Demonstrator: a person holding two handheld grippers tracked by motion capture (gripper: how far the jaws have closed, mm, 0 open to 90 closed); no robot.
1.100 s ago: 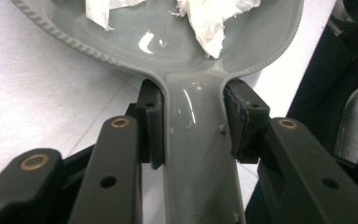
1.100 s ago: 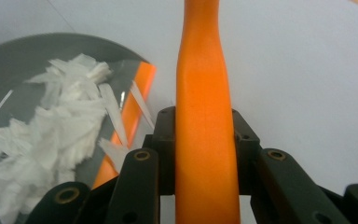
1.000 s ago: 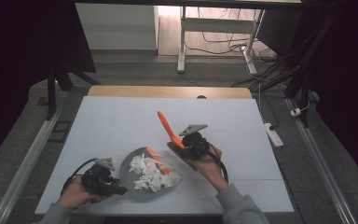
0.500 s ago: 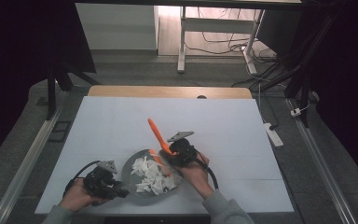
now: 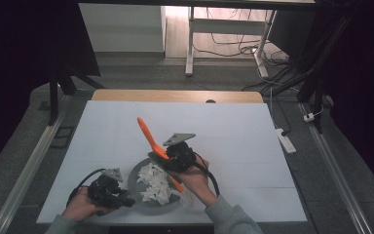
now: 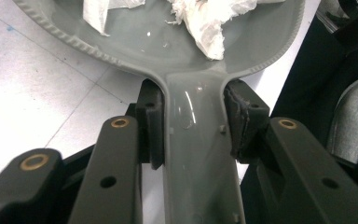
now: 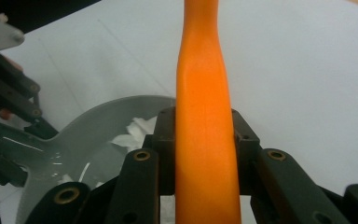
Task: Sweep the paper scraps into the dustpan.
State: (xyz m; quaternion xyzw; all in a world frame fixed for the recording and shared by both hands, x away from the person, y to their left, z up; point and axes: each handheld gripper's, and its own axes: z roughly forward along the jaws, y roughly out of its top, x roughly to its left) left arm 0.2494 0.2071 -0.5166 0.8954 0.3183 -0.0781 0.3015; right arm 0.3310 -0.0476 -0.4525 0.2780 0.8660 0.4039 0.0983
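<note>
We clamp the left gripper on the dustpan handle to steady it, while the right gripper grips the orange brush handle for sweeping paper scraps.

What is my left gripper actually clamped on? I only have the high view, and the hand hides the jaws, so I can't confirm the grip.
Observer: The left gripper is shut on the flat grey handle of the grey pan; both pads press its sides.
Operator: And what about the orange tool?
Observer: The right gripper is shut on the orange handle, which runs straight up between its jaws.
Operator: What is the white stuff in the pan?
Observer: Torn, crumpled tissue paper, lying loose on the pan's floor.
</note>
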